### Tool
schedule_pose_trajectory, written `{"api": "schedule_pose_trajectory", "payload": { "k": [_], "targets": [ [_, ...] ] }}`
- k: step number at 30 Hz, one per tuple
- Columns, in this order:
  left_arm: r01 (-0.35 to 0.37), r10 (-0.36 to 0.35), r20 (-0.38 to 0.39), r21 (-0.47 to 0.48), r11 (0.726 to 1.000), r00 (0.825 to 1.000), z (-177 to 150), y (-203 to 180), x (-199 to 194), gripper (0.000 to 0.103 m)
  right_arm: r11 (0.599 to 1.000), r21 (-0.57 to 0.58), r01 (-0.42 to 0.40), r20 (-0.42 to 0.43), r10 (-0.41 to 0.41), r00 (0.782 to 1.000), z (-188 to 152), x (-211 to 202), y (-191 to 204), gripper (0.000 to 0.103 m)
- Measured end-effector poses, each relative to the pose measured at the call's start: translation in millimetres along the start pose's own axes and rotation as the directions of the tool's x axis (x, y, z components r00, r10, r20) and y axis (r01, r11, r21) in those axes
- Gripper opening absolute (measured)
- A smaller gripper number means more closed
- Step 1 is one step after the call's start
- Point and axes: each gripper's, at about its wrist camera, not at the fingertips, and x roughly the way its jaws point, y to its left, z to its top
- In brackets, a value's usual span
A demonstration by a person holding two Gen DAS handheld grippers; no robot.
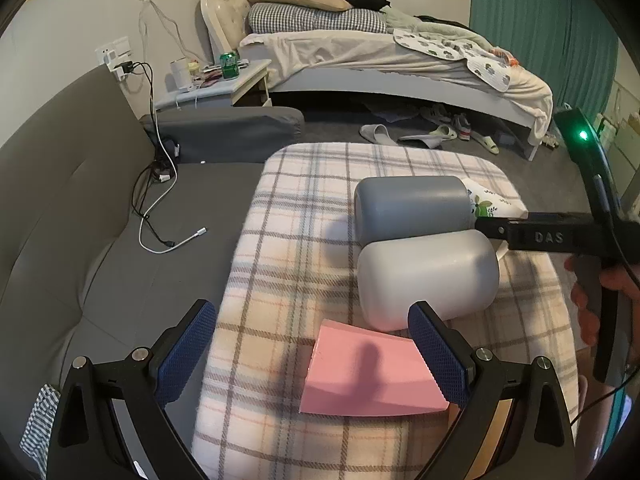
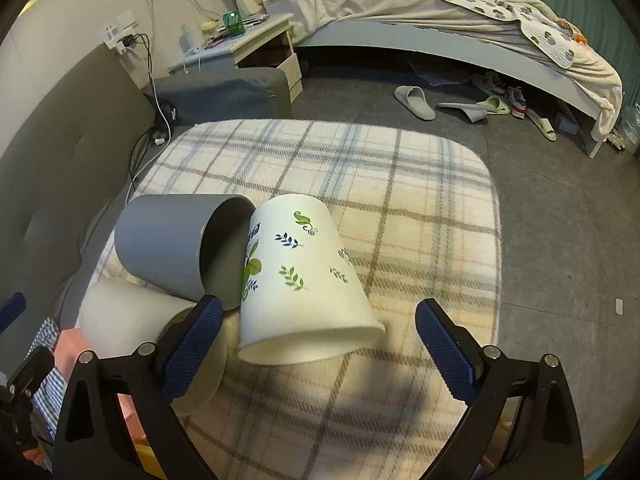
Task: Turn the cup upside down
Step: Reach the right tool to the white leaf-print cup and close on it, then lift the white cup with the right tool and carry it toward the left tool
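Note:
Three cups lie on their sides on a plaid blanket (image 2: 360,168). A white cup with green leaf prints (image 2: 304,280) lies with its mouth toward my right gripper (image 2: 318,344), which is open and empty just in front of it. A grey cup (image 2: 164,244) and a plain white cup (image 2: 124,320) lie to its left. In the left wrist view the grey cup (image 1: 412,208) and the plain white cup (image 1: 424,276) lie side by side, the leaf cup (image 1: 492,204) mostly hidden behind them. My left gripper (image 1: 310,344) is open and empty above a pink block (image 1: 368,376).
The blanket covers a cushion on a grey sofa (image 1: 80,220) with cables (image 1: 160,216) on it. The right gripper's body (image 1: 552,236) reaches in from the right. A bed (image 1: 400,60), a nightstand (image 1: 216,84) and slippers (image 2: 416,102) on the floor lie beyond.

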Motion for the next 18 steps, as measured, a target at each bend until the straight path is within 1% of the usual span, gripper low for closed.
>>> {"api": "schedule_pose_trajectory", "payload": {
  "k": [1, 2, 3, 4, 8, 9, 11, 13, 14, 15, 18],
  "targets": [
    [-0.002, 0.002, -0.002, 0.001, 1.000, 1.000, 0, -1, 0, 0.100, 1.000, -0.003, -0.003, -0.008, 0.003, 1.000, 1, 2, 0, 0.088],
    [-0.002, 0.002, -0.004, 0.001, 1.000, 1.000, -1, -1, 0, 0.100, 1.000, -0.005, -0.004, -0.015, 0.004, 1.000, 2, 4, 1, 0.086],
    [-0.002, 0.002, -0.006, 0.000, 1.000, 1.000, -1, 0, 0, 0.100, 1.000, -0.007, -0.008, -0.026, 0.008, 1.000, 3, 6, 1, 0.081],
    [-0.001, 0.001, -0.007, -0.001, 1.000, 1.000, 0, -1, -1, 0.100, 1.000, -0.008, -0.012, -0.037, 0.011, 0.999, 3, 8, 1, 0.071],
    [-0.005, 0.005, 0.005, -0.001, 1.000, 1.000, 1, -1, -6, 0.100, 0.999, -0.040, 0.005, -0.039, -0.007, 0.999, -3, 1, 6, 0.069],
    [-0.005, 0.005, 0.008, -0.003, 1.000, 1.000, 2, 0, -9, 0.100, 0.998, -0.051, 0.028, -0.021, -0.029, 0.999, -6, -5, 8, 0.068],
    [-0.003, 0.003, 0.016, -0.007, 1.000, 1.000, 2, 0, -18, 0.100, 0.998, -0.047, 0.039, 0.001, -0.039, 0.999, -11, -16, 8, 0.067],
    [0.001, 0.000, 0.027, -0.012, 1.000, 1.000, 2, 1, -28, 0.100, 0.998, -0.040, 0.050, 0.012, -0.050, 0.999, -18, -30, 7, 0.066],
    [0.002, -0.002, 0.034, -0.013, 1.000, 0.999, 1, 2, -34, 0.100, 0.997, -0.045, 0.066, 0.017, -0.066, 0.998, -21, -36, 8, 0.065],
    [0.002, -0.002, 0.039, -0.016, 1.000, 0.999, 1, 2, -41, 0.100, 0.994, -0.049, 0.099, 0.027, -0.098, 0.995, -27, -47, 10, 0.065],
    [0.011, -0.010, 0.058, -0.028, 1.000, 0.998, -2, 6, -64, 0.100, 0.994, -0.040, 0.102, 0.050, -0.100, 0.994, -41, -75, 14, 0.065]
  ]
}}
